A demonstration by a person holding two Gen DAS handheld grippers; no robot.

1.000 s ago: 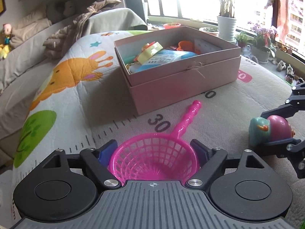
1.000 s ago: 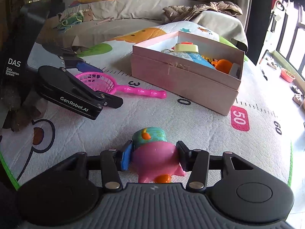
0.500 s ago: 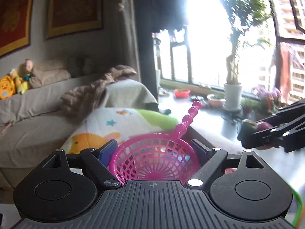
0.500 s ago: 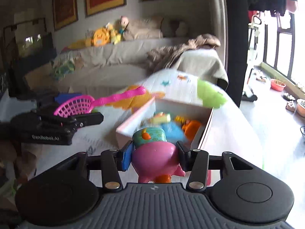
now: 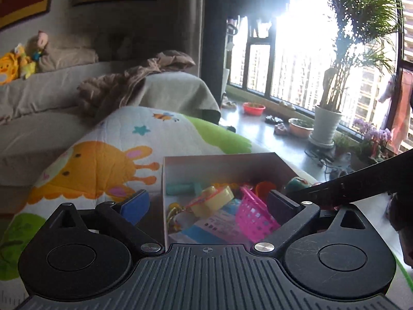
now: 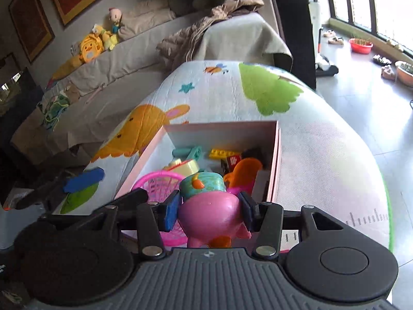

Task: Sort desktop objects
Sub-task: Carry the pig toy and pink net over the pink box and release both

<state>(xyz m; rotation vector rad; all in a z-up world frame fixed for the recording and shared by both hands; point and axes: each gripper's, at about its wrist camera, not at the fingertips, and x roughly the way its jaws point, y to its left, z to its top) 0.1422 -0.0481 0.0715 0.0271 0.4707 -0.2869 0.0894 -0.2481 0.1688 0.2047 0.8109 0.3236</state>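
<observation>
Left gripper [image 5: 206, 208] stands released above the pink box [image 5: 222, 161], pink net scoop [image 5: 254, 218] lying inside; right gripper [image 6: 209, 210] grasps the pink toy [image 6: 209, 217].

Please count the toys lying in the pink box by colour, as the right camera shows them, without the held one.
Pink: 1, net
Yellow: 2, brick and round toy
Teal: 1, teal piece
Orange: 1, orange scoop
Red: 1, red block
Total: 6

Pink mesh scoop net [image 5: 254, 218] lies tilted inside the open pink box [image 5: 222, 159], on top of the toys there. Pink-and-teal bird toy [image 6: 210, 208] sits upright, clamped between the right tongs [image 6: 210, 210] above the box's near end.
</observation>
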